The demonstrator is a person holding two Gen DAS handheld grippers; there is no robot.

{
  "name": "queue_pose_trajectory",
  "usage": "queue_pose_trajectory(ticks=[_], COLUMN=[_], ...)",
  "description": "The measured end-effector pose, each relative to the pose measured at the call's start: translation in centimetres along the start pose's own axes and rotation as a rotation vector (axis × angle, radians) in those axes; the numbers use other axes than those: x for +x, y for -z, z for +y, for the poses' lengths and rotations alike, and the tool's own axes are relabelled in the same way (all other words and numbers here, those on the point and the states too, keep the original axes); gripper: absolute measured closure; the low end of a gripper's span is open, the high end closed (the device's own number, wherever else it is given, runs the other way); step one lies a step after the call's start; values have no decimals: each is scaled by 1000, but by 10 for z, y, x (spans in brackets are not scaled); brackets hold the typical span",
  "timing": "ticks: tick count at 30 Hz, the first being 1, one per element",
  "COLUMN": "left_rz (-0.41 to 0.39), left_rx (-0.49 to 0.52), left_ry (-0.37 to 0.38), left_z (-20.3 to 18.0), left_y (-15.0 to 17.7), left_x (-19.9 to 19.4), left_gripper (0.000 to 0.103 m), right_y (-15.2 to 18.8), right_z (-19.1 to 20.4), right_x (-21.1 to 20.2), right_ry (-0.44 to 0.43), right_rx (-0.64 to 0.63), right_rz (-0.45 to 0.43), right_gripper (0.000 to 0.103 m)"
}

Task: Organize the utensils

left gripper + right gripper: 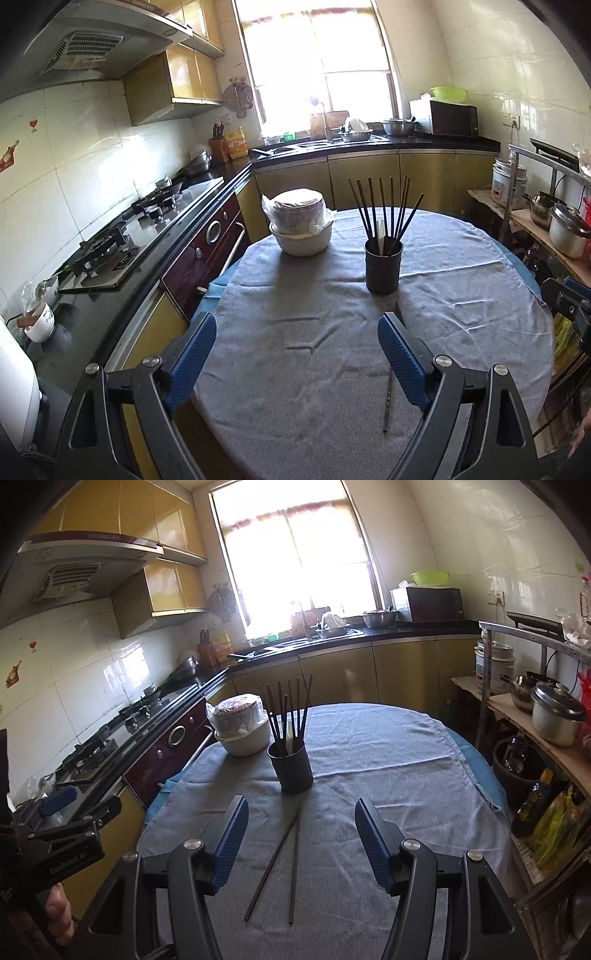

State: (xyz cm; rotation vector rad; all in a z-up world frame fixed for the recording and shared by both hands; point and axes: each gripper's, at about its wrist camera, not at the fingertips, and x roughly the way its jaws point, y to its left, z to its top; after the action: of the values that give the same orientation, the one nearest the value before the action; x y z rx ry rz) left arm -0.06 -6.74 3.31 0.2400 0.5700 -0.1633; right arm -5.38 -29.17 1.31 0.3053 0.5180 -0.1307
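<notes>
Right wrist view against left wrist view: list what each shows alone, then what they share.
Only the right wrist view shows both loose chopsticks whole, lying between the open right claw. Only the left wrist view shows a white bowl on the counter beside the stove. Both show the dark holder with upright chopsticks, stacked bowls, grey tablecloth and open left claw.

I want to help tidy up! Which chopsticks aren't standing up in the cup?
The two chopsticks lying flat on the grey cloth, just in front of the dark cup. All the others stand upright inside it.
</notes>
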Motion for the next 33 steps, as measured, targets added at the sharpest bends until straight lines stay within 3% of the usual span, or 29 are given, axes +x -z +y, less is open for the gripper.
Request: queue_pose_trajectory(ticks=[33], left_rz=[89], left_rx=[-32], left_ry=[-15], left_z=[18], left_y=[19], left_x=[53], left_gripper=[14], right_y=[19], right_z=[33], right_x=[66], right_ry=[50], right_rx=[-79], right_rz=[138], right_gripper=[40])
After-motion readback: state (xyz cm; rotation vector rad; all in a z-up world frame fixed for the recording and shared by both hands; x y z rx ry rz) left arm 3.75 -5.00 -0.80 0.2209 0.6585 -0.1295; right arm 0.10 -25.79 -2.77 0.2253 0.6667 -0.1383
